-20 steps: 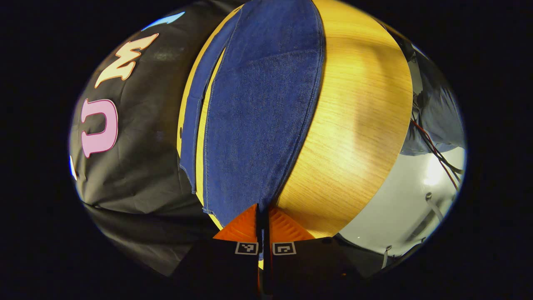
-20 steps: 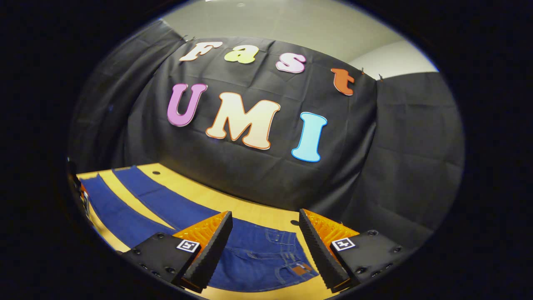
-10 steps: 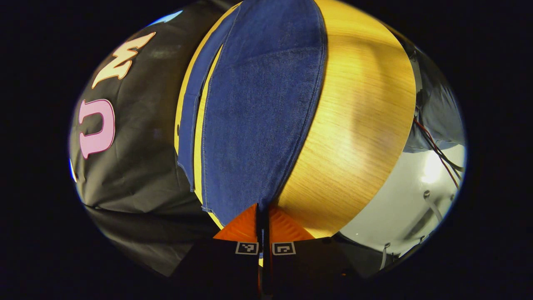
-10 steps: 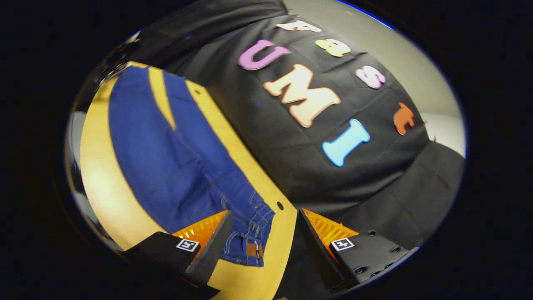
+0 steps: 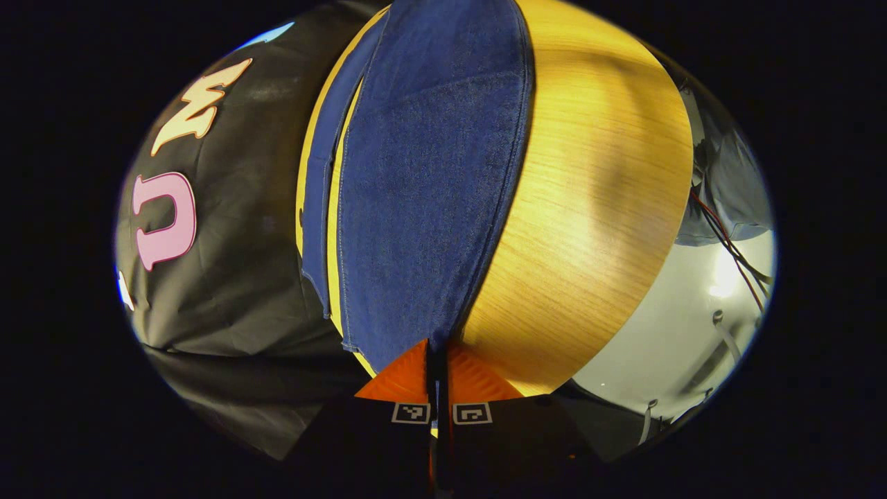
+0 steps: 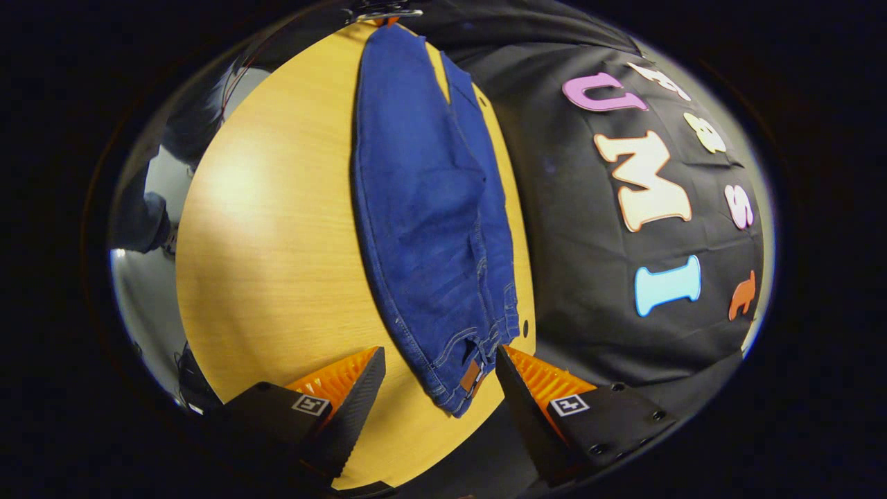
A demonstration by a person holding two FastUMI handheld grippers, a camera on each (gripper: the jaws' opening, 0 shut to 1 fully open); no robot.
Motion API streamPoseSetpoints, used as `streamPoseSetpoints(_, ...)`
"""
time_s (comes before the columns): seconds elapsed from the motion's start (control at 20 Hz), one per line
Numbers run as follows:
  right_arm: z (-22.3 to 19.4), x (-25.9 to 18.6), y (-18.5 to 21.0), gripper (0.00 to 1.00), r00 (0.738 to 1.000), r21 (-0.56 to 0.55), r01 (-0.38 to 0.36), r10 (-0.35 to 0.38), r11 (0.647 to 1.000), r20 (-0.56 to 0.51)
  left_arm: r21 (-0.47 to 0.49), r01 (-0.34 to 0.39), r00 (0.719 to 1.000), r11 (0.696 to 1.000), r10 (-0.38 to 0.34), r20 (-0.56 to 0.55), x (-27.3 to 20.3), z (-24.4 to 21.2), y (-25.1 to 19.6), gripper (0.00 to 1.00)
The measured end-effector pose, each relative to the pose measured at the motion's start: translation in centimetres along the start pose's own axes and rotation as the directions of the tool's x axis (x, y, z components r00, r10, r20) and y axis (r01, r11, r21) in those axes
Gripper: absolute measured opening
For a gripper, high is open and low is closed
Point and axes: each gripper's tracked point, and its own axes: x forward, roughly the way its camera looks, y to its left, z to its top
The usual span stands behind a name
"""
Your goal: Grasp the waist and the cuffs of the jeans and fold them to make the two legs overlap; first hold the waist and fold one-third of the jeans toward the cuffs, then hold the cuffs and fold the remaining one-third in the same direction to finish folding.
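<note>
Dark blue jeans (image 6: 429, 208) lie flat along the wooden table (image 6: 277, 242), the two legs side by side. Their waist (image 6: 471, 367), with a brown patch, points toward my right gripper (image 6: 440, 374), which hovers open with the waist end between its spread fingers and not touched. In the left gripper view the near leg (image 5: 429, 208) runs away from my left gripper (image 5: 436, 360), whose fingers are shut on that leg's cuff corner. The far leg (image 5: 315, 208) shows as a narrow strip beside it. My left gripper (image 6: 384, 12) also appears small at the cuff end.
The black cloth wall (image 6: 610, 277) hangs right behind the table's far edge. A broad bare strip of table (image 5: 589, 208) lies on the near side of the jeans. A person's clothing (image 5: 727, 187) and cables (image 5: 721, 235) are by the table's end, over a pale floor (image 5: 679, 333).
My right gripper has swung round and tipped down, from facing the wall to looking along the jeans with the waist between its open fingers. The left gripper has barely moved.
</note>
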Motion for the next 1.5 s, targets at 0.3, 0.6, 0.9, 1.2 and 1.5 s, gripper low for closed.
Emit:
streamPoseSetpoints(0.3, 0.2, 2.2, 0.7, 0.96, 1.000, -0.045, -0.010, 0.009, 0.999, -0.006, -0.007, 0.000, 1.000, 1.000, 0.000, -0.001, 0.0, 0.1, 0.0, 0.00)
streamPoseSetpoints(0.6, -0.5, 4.8, 0.4, 0.80, 0.998, -0.034, 0.010, -0.012, 0.999, -0.067, -0.021, -0.002, 1.000, 1.000, 0.003, 0.004, 0.2, 0.0, 0.2, 0.00)
streamPoseSetpoints(0.9, -0.8, 5.0, 0.9, 0.15, 0.993, -0.003, 0.026, -0.026, 1.000, -0.114, -0.076, -0.018, 1.000, 0.997, 0.017, -0.010, 0.2, 0.0, 0.3, 0.00)
streamPoseSetpoints(1.2, 0.9, 3.6, -4.3, 0.05, 0.988, 0.186, 0.119, -0.098, 0.975, -0.115, -0.273, -0.064, 0.997, 0.960, 0.050, -0.057, -1.1, -0.1, 3.5, 0.00)
streamPoseSetpoints(1.5, 2.0, 3.4, -11.1, 0.05, 0.965, 0.318, 0.256, -0.222, 0.913, -0.139, -0.424, -0.145, 0.989, 0.894, 0.122, -0.081, -2.6, 0.7, 11.0, 0.00)
